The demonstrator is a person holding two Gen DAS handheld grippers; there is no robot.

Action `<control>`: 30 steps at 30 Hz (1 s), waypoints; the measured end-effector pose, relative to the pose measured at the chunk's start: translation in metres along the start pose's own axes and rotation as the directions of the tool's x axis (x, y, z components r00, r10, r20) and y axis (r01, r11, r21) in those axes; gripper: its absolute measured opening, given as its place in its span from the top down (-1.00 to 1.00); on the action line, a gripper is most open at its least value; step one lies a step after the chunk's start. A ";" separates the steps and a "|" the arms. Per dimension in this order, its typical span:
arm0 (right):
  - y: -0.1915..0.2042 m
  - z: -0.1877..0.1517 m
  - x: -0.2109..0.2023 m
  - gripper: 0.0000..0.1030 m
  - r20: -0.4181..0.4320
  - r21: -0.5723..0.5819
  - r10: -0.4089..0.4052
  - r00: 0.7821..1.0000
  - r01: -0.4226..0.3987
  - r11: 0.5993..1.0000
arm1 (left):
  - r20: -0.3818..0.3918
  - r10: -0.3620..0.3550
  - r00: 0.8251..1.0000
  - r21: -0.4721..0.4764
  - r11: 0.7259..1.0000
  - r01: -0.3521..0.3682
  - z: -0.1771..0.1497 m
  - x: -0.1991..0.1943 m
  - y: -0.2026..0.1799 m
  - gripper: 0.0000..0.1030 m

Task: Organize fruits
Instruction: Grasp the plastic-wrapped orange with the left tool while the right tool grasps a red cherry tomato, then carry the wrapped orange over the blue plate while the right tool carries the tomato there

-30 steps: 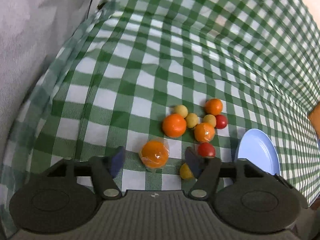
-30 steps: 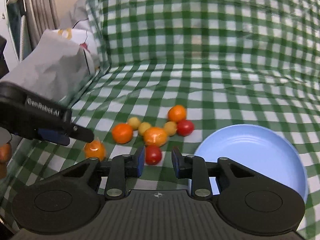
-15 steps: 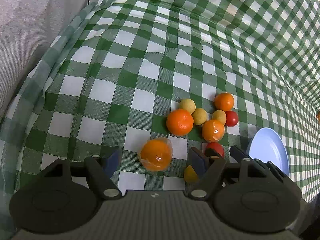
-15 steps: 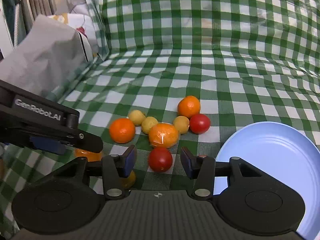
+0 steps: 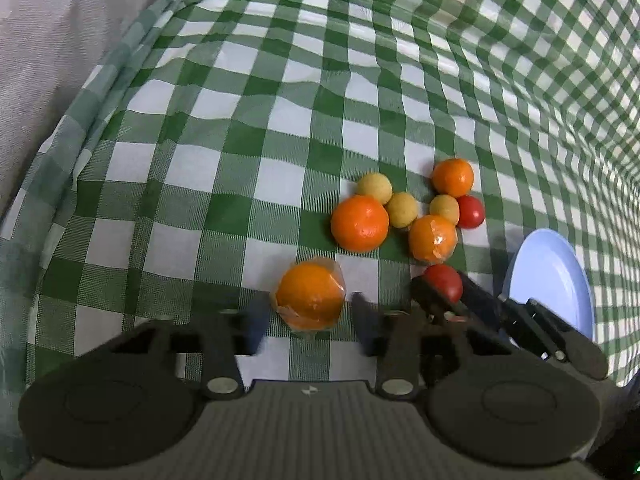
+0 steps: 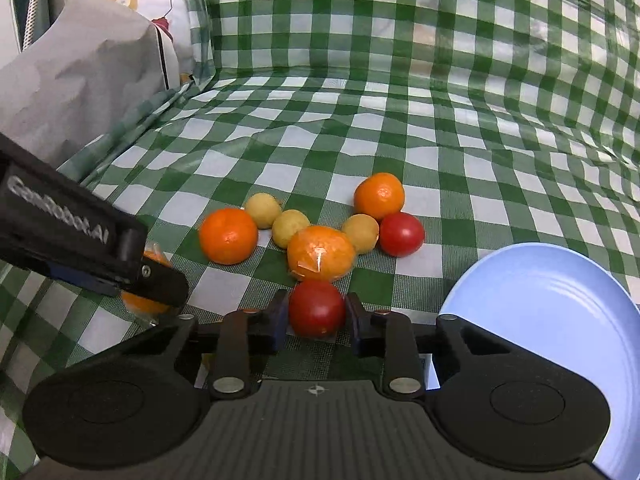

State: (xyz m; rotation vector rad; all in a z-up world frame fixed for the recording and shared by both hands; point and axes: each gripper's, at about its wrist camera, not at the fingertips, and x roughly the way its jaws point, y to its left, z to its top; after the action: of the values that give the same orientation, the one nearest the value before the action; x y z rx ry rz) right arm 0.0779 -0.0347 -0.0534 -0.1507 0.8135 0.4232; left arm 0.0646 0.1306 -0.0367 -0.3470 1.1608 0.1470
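Note:
A plastic-wrapped orange (image 5: pixel 310 300) lies on the green checked cloth between the fingers of my left gripper (image 5: pixel 309 311). Its jaws are closing, and a thin gap still shows on each side of the orange. My right gripper (image 6: pixel 316 306) is shut on a red tomato (image 6: pixel 317 308) on the cloth, with both pads pressing it. Behind them sits a cluster: a bare orange (image 6: pixel 228 235), a wrapped orange (image 6: pixel 321 254), three small yellow fruits, another orange (image 6: pixel 379 196) and a second tomato (image 6: pixel 401 234). A light blue plate (image 6: pixel 552 320) lies empty to the right.
A grey paper bag (image 6: pixel 80 80) stands at the left edge of the cloth. The checked cloth (image 6: pixel 400 40) rises like a wall at the back. In the right wrist view the left gripper's body (image 6: pixel 72 236) crosses the left side and hides most of its orange.
Both grippers sank toward the cloth. The left jaws narrowed around the wrapped orange. The right jaws widened, then shut on the red tomato.

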 end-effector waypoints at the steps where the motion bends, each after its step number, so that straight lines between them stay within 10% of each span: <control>1: 0.000 0.000 -0.001 0.41 0.005 0.001 -0.003 1.000 0.003 1.000 | 0.003 0.004 1.000 0.008 1.000 -0.004 0.000 -0.001 -0.001 0.20; 16: -0.031 0.029 -0.090 0.42 0.126 0.015 0.009 0.992 -0.011 1.000 | 0.133 0.006 0.991 0.064 0.998 -0.014 -0.001 -0.040 -0.013 0.21; 30: -0.115 0.015 -0.134 0.42 0.110 0.196 -0.193 0.975 0.169 0.966 | 0.202 -0.004 0.979 0.180 0.983 -0.033 -0.009 -0.058 -0.062 0.21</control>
State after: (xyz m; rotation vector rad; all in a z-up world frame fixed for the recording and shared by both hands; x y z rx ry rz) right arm 0.0549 -0.1754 0.0512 -0.0234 0.7008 0.1800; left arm 0.0518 0.0730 0.0248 -0.1567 0.9676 0.0853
